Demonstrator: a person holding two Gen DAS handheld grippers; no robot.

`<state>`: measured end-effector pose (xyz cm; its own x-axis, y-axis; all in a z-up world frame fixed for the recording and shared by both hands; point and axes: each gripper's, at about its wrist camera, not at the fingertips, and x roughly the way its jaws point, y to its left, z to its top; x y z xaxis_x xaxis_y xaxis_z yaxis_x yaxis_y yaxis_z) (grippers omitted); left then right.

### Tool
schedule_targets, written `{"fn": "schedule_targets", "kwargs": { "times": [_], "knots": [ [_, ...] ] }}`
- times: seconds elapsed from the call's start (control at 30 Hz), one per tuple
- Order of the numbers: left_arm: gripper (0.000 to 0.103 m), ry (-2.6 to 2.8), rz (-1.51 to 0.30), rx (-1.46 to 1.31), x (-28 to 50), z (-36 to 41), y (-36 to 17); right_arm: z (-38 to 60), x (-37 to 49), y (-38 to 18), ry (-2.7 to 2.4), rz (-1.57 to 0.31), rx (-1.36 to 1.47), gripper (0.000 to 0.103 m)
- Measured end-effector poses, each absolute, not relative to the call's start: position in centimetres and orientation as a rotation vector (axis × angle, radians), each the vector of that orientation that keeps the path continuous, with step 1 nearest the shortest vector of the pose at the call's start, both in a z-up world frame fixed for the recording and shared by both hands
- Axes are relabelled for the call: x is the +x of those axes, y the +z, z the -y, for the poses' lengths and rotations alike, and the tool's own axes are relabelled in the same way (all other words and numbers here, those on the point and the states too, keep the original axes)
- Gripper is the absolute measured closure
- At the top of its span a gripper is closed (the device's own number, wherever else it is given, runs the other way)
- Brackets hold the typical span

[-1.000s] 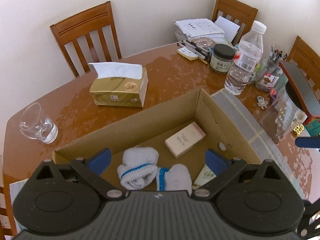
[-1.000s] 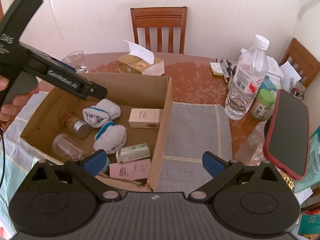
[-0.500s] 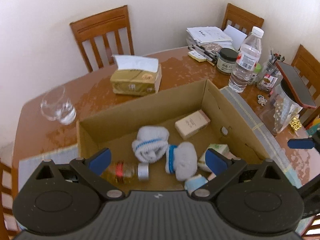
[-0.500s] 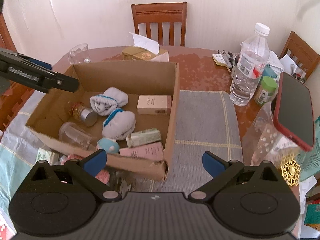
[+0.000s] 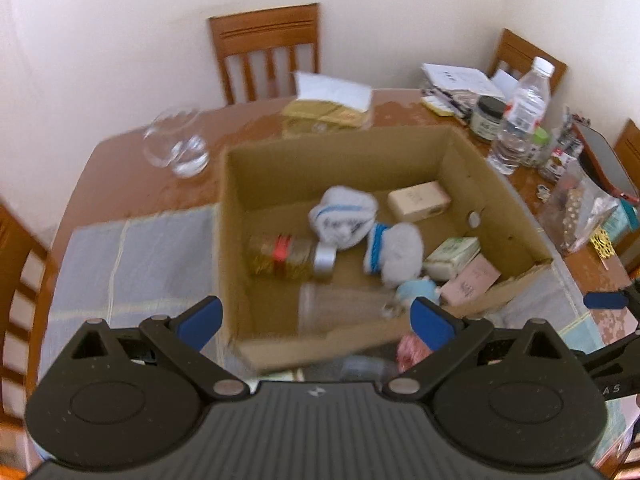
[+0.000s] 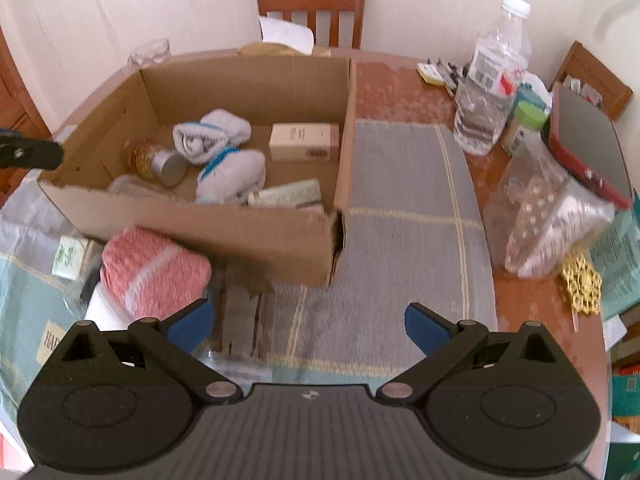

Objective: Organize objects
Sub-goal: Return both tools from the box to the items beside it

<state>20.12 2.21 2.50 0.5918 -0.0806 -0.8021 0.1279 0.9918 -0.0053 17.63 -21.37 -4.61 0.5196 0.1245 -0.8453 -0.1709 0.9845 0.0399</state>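
Here, left gripper [image 5: 316, 316] and right gripper [image 6: 306, 324] are both hanging released, empty, above the near edge of the cardboard box [image 6: 256, 228] holding rolled socks [image 6: 212, 136].

Wooden chairs [image 6: 311, 8], pale walls [image 5: 120, 40]

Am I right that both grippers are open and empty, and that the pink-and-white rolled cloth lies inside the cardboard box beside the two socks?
Not quite: the pink-and-white rolled cloth lies outside the cardboard box, on the table against its near wall, as the right wrist view shows. The rest holds: both the left gripper and the right gripper have open, empty jaws, and the two socks are inside.
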Motion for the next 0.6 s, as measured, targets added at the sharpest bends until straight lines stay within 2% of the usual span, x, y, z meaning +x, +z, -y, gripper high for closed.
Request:
{"fn": "schedule_targets", "kwargs": {
  "times": [0.23,0.6],
  "knots": [
    [0.003,0.019,-1.021,-0.095,17.7,-5.1,-1.5,21.2,17.3,-5.8,0.178,-1.051,-0.043,0.000],
    [0.003,0.145,-1.090,-0.079,17.2,-7.2,-7.2,19.8,17.6,-8.2,0.226,-1.112,-0.016,0.000]
  ]
}}
